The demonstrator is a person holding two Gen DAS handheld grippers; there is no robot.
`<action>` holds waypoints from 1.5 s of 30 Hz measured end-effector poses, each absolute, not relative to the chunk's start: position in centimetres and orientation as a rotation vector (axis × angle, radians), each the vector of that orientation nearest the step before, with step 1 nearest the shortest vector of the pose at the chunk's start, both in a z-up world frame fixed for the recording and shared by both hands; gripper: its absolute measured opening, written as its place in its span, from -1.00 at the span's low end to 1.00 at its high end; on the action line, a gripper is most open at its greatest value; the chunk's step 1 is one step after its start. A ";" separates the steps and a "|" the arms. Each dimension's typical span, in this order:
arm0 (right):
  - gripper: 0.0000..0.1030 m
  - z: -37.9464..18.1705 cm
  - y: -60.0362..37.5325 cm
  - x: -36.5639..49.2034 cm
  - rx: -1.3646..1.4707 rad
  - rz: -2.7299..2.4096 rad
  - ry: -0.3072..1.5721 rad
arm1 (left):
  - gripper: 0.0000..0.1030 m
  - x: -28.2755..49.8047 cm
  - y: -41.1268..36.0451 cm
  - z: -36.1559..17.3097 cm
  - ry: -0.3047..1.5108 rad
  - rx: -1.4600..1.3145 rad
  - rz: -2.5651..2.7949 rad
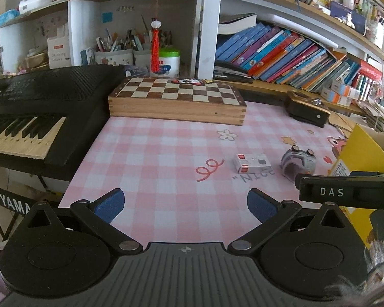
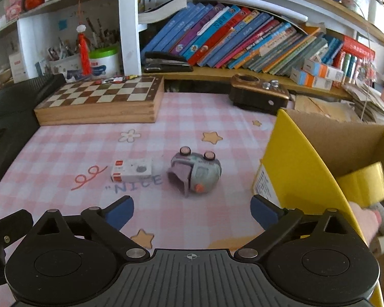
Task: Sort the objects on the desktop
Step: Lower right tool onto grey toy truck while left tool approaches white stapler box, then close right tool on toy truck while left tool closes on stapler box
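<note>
A small grey toy car point(image 2: 195, 172) point(image 1: 298, 162) lies overturned on the pink checked mat, wheels up. Left of it rests a small white and red box point(image 2: 131, 170) point(image 1: 252, 163). My right gripper point(image 2: 192, 211) hovers just in front of the car, open, with nothing between its blue pads. My left gripper point(image 1: 185, 204) is open and empty too, over bare mat to the left of the box. The right gripper's body point(image 1: 345, 192) shows at the right edge of the left wrist view. A yellow cardboard box point(image 2: 302, 161) point(image 1: 363, 151) stands open at the right, with a roll of yellow tape point(image 2: 363, 184) inside.
A wooden chess box point(image 1: 178, 102) point(image 2: 102, 101) lies at the back of the mat. A black keyboard point(image 1: 38, 117) borders the left. A dark brown case point(image 2: 259, 93) point(image 1: 307, 110) sits back right, under shelves of books point(image 2: 243, 41). A hand point(image 2: 366, 223) shows beside the yellow box.
</note>
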State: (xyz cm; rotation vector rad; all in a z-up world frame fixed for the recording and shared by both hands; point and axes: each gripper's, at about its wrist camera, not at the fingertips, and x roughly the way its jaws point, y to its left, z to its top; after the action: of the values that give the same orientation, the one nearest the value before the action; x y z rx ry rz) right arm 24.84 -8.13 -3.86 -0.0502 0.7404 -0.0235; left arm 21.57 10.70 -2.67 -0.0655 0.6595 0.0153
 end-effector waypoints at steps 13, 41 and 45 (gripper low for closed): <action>0.91 -5.8 -8.0 28.2 -0.025 -0.016 0.778 | 1.00 24.4 10.9 -3.5 0.691 -0.091 0.060; 0.28 -6.7 -9.6 31.9 0.069 0.009 0.793 | 0.95 28.6 8.0 -5.4 0.705 -0.040 -0.058; 0.28 -4.3 -9.2 30.6 0.026 0.043 0.685 | 0.93 29.7 6.7 -6.1 0.698 -0.033 -0.106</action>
State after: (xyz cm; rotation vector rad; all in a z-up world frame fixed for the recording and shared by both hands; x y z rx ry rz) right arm 30.64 -9.19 -4.30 0.0265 0.6848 0.0431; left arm 29.73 6.68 -6.11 -0.0333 0.6982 -0.1060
